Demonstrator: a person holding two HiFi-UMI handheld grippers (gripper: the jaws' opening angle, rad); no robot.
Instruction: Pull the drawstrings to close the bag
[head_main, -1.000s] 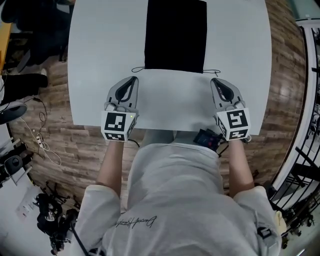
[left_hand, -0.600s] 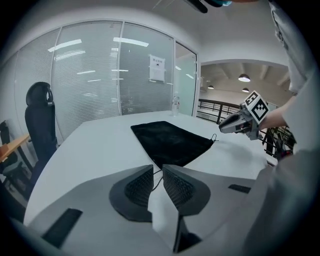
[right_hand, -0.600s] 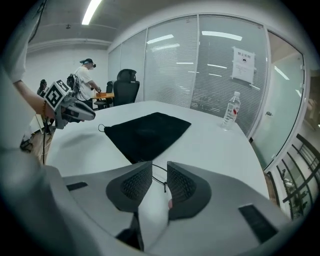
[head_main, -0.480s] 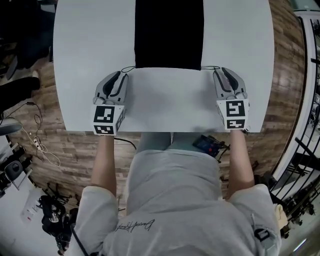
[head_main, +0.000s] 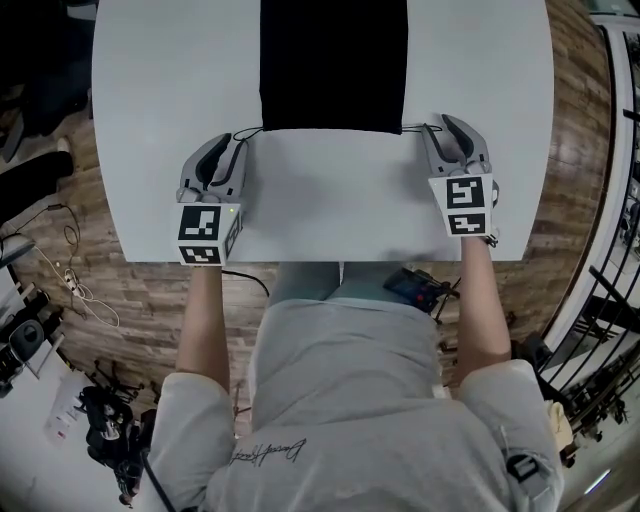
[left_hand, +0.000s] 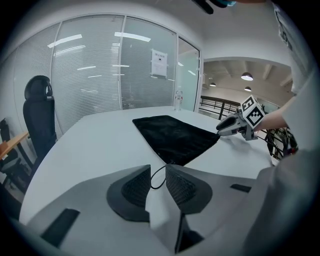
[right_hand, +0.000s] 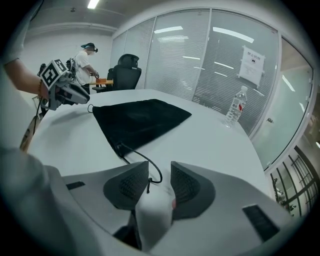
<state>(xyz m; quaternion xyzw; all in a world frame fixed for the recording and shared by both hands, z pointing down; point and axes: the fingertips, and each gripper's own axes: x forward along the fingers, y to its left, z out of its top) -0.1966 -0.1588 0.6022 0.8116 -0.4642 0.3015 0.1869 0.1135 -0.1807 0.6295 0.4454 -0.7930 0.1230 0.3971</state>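
Of the flat black cloth bag (head_main: 333, 60), the thin black drawstring loops (left_hand: 151, 184) are straddled, unpinched, by the left gripper (left_hand: 158, 172) and right gripper (right_hand: 160, 167), jaws just opened.

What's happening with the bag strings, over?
Left gripper, right gripper: jaws just opening, a drawstring loop between each, unpinched. Black bag flat on table. Nothing in the way.
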